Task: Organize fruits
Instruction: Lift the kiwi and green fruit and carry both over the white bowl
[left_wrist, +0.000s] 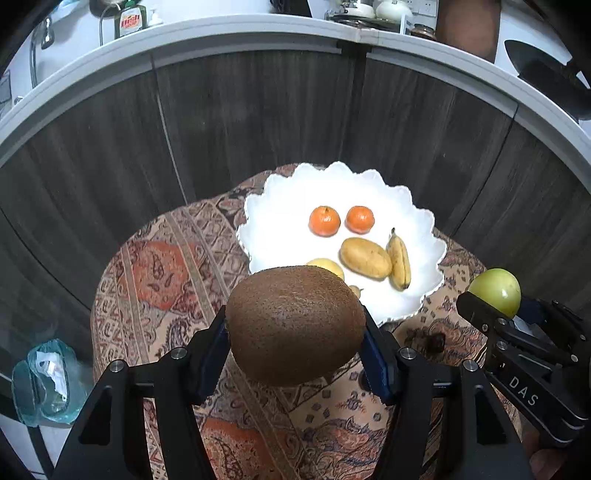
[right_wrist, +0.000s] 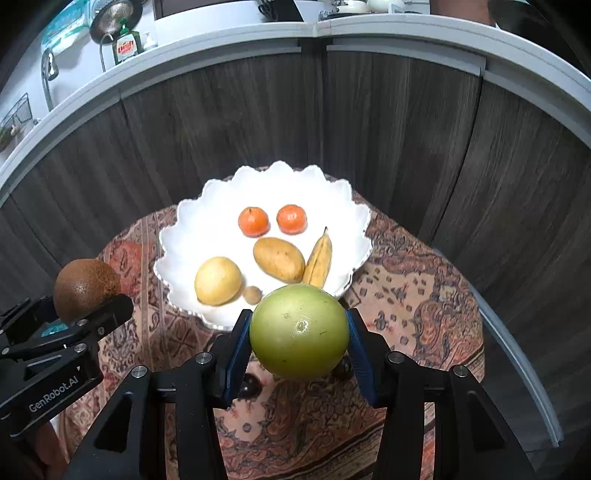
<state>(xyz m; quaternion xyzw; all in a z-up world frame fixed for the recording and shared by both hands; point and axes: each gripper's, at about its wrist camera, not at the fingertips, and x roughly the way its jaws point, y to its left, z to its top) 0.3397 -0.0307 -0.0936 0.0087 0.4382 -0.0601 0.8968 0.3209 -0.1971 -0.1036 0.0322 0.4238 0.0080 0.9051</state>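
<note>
My left gripper (left_wrist: 295, 328) is clamped on a brown kiwi (left_wrist: 295, 325), held above the patterned cloth (left_wrist: 155, 280) just short of the white scalloped plate (right_wrist: 207, 206). My right gripper (right_wrist: 299, 339) pinches a green round fruit (right_wrist: 299, 330) at the plate's near rim. On the plate lie two tangerines (right_wrist: 253, 220), a mango (right_wrist: 279, 259), a banana (right_wrist: 318, 262), a yellow fruit (right_wrist: 218, 280) and a small brown one (right_wrist: 252, 294), perhaps a nut.
</note>
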